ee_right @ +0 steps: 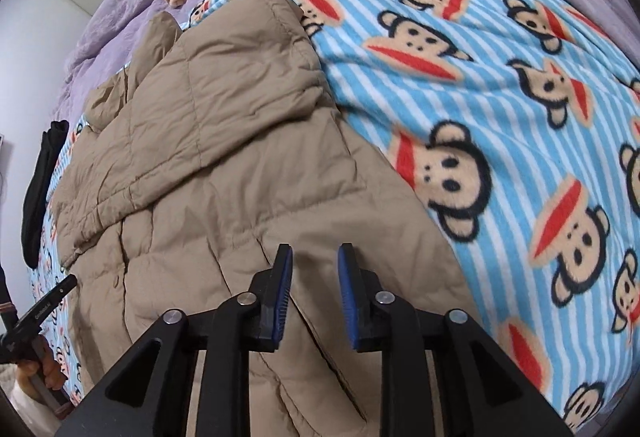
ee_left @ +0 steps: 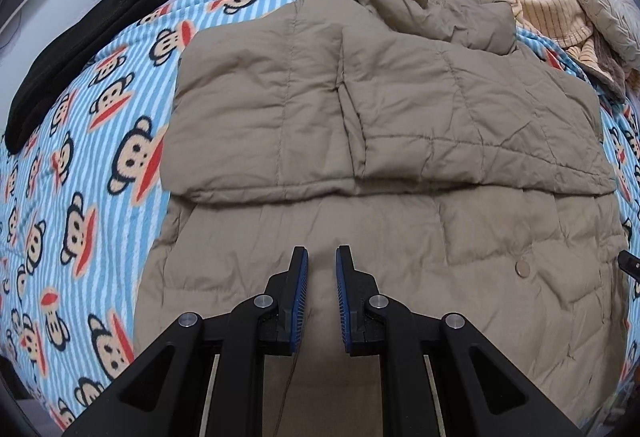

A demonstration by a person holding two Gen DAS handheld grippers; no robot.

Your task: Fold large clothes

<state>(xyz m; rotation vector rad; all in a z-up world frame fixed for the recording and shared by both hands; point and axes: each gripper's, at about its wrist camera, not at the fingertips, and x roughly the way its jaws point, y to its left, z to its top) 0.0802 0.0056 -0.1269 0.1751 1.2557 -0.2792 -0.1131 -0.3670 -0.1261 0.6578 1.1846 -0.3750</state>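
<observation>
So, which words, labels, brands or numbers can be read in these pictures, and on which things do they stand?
Left gripper, seen in the right wrist view: a small white print on its side, too blurred to read.
Blanket: only monkey faces, no words.
Jacket: no label or text shows; its snap button is plain.
Right gripper: no text shows.
</observation>
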